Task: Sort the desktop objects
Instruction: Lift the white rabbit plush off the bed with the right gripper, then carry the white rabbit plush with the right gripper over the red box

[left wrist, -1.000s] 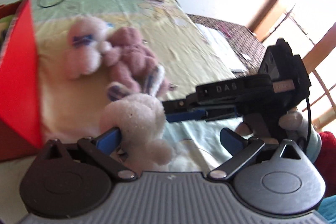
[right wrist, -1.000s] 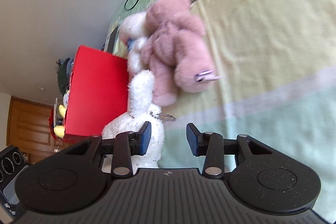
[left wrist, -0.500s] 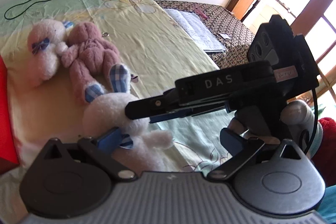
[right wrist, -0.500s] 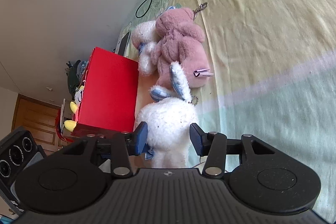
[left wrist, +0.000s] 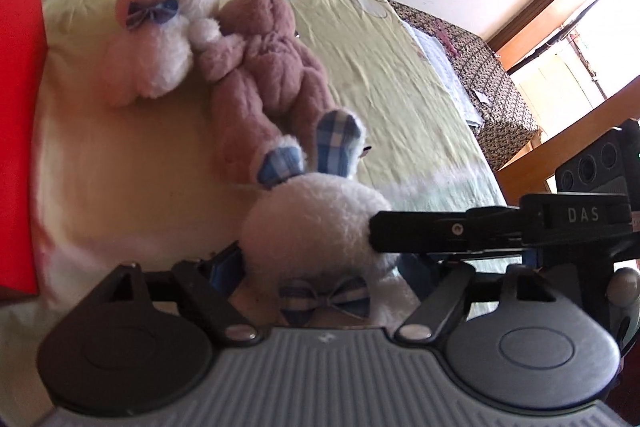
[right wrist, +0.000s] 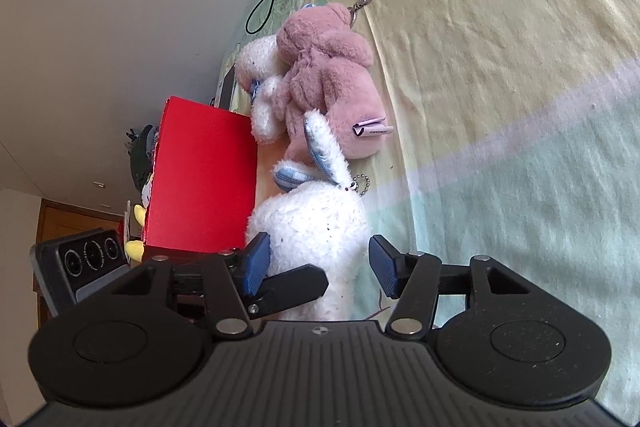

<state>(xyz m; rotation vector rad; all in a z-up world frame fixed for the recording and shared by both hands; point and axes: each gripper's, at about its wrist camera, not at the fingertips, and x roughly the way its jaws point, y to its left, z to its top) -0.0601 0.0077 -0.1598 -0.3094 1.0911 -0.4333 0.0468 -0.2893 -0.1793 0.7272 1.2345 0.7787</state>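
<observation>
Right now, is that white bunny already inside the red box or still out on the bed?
Out. The white bunny lies on the bedsheet beside the red box, between both grippers' fingers.

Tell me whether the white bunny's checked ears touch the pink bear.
Touching. In the left wrist view the white bunny's checked ears rest against the pink bear's leg; the right wrist view shows no gap either.

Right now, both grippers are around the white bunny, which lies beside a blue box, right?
Nearly: the box is red, not blue, as the right wrist view shows. The bunny does sit between both grippers, left and right.
</observation>
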